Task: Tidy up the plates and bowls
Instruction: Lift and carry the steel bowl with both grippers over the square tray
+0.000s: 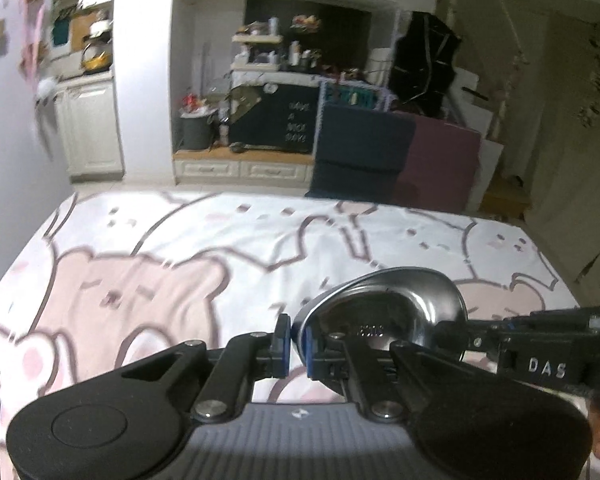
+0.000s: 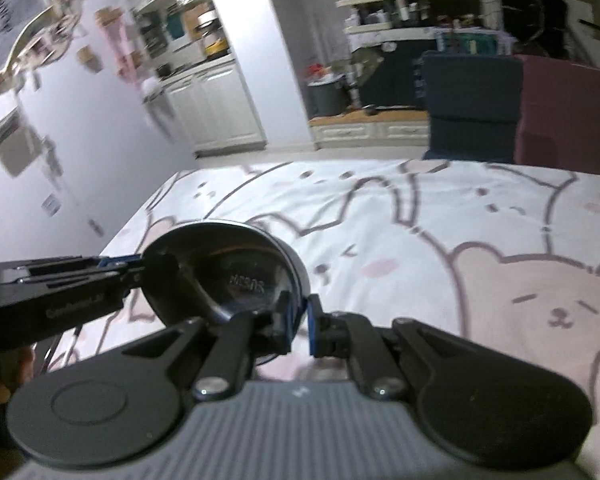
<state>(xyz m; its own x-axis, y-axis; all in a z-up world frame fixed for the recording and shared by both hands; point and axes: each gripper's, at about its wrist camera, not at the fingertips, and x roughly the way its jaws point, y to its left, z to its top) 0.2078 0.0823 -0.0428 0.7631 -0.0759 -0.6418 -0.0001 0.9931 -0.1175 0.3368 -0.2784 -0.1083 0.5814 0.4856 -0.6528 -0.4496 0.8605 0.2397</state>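
Two grippers, the left gripper (image 1: 296,346) and right gripper (image 2: 299,326), each pinched nearly shut on opposite rims of one steel bowl (image 1: 384,312), apparently sharing its weight above the bear-print cloth (image 1: 140,280).

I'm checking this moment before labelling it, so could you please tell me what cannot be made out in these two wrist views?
- Metal bowl, left wrist view: its near rim sits behind the left gripper; the stamped mark inside is too blurred to read.
- Right gripper, right wrist view: it hides the bowl's lower edge.
- Other plates or bowls: none inside either frame.
- Shelf items: too small and blurred to identify.
- The printed cloth: motion-blurred.
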